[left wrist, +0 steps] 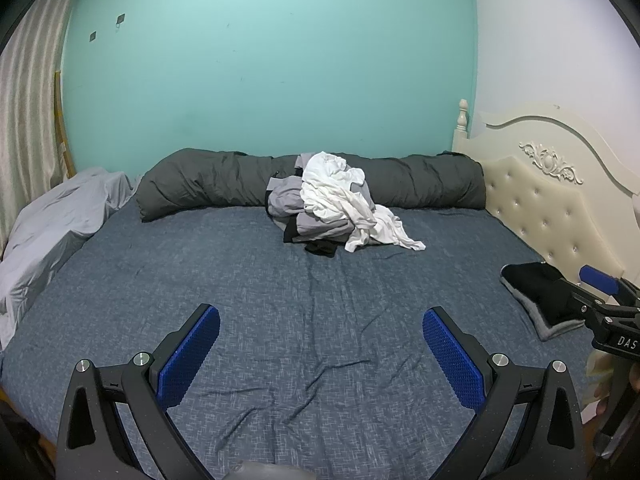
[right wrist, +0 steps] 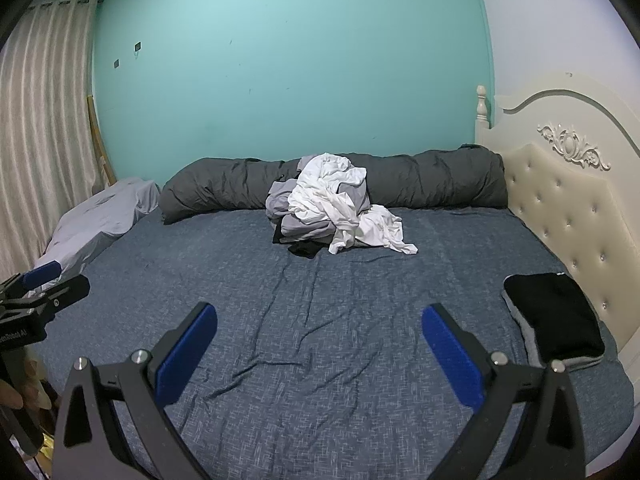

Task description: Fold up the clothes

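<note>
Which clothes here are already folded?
The black garment by the headboard: it lies flat and squared on a grey folded piece. The white and grey pile mid-bed is still crumpled.

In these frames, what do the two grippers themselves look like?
Both match: black angular frames with triangular cut-outs and silver round bolt heads, ending in two fingers faced with blue textured pads. The left gripper and right gripper carry white lettering on the body, seen side-on from the other view; "DAS" is legible on the right. No sleeves or cables show.
</note>
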A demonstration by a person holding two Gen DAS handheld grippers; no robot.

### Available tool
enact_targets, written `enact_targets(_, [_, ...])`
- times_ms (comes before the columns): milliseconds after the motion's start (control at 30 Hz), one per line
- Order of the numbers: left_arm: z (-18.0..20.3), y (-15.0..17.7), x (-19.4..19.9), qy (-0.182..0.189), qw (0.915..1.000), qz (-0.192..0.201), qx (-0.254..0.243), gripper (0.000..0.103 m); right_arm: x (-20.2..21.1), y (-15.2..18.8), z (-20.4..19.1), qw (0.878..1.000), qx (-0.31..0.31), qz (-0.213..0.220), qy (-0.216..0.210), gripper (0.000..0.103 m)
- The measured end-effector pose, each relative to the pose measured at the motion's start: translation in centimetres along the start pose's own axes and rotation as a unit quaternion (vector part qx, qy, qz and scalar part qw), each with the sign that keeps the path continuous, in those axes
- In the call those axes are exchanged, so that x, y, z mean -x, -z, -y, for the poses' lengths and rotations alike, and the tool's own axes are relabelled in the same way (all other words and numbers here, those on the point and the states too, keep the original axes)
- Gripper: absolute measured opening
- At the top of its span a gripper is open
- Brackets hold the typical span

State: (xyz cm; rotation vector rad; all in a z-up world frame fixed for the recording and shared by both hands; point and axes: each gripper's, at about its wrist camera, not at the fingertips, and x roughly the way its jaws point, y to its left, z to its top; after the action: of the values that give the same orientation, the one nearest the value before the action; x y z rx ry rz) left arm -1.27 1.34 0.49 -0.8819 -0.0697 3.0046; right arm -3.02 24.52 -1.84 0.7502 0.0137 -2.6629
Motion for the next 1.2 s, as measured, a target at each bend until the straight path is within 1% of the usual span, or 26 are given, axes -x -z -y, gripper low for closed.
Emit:
enact_targets(700, [0.0,0.7,-0.6,-0.001,1.0,-0.002,0.003,0.103,-0.4,0.2,0.1,1.0,-0.002,-0.002,-0.003,0.103])
enact_targets(833, [-0.1,1.0,-1.4,-0.003,1.0,-0.005,0.005,0.103,-1.6,0.6,0.5,1.0,-0.007,-0.012,-0.01,0.103])
enact_targets(967, [-0.2,1.5,-3.1,-0.008,0.9999,-0.012,0.006,0.103,-3.2,1.1,0.8,0.999,-0.01,-0.021,-0.023,0.103])
enact_targets(1067, [-0.5,1.9,-5.0,-0.015,0.9997,-0.017,0.002,0.103,-5.1,1.5,0.8,0.999,-0.001,-0.028,-0.028,0.103])
enact_targets(1200, [-1.4,2.4,-8.3,-0.014,0.9994,-0.029,0.009,0.103,-8.7,1.7,1.1,0.998,0.001,-0.05,-0.04,0.103])
